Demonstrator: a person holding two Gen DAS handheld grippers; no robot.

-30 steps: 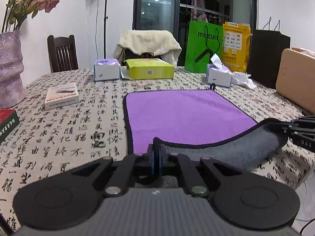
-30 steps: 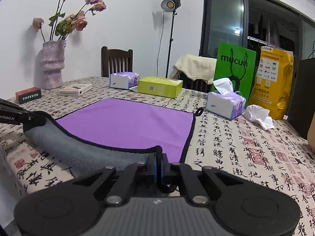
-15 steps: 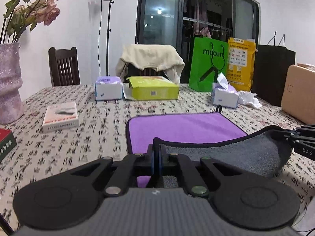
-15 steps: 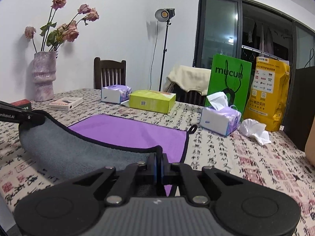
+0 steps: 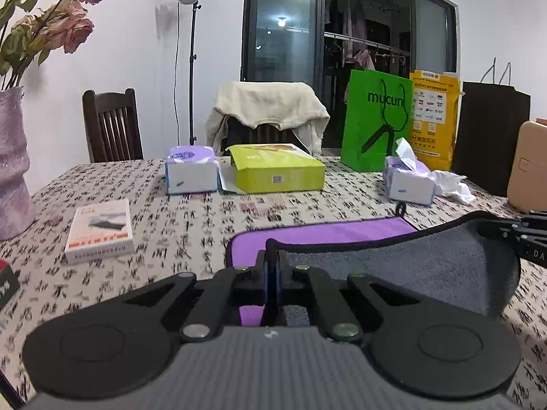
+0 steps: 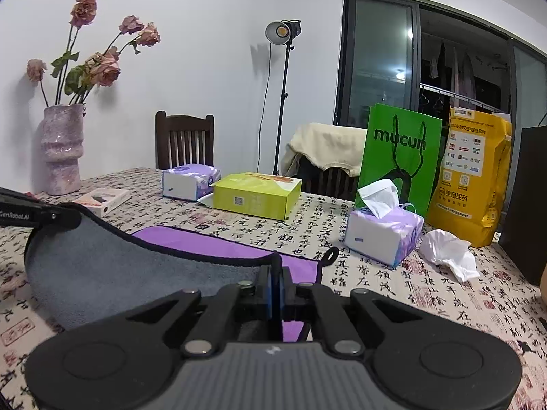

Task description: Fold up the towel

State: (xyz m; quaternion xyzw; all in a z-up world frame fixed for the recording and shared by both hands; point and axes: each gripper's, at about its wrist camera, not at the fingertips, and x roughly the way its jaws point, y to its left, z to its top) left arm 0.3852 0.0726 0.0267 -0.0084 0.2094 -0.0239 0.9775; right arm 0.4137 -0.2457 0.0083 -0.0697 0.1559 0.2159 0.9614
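Note:
A towel [image 5: 393, 266], purple on top and grey underneath with a black edge, lies on the patterned table. Its near edge is lifted and curls over toward the far side, grey side [image 6: 112, 270] showing. My left gripper [image 5: 271, 259] is shut on the towel's near left corner. My right gripper [image 6: 276, 270] is shut on the near right corner. Each gripper's fingers show at the edge of the other's view. Only a strip of the purple side [image 6: 212, 244] still shows flat beyond the raised edge.
Beyond the towel stand two tissue boxes [image 5: 191, 172] [image 5: 408, 182], a yellow-green box [image 5: 277, 171], a green bag [image 5: 376, 123], a yellow bag [image 5: 432, 116] and crumpled tissue [image 6: 448, 253]. A white box [image 5: 99, 230] and a vase [image 6: 61, 150] are left.
Both grippers have lifted the towel's near edge higher and carried it forward. The grey underside covers more of the purple top, and the view has tilted up.

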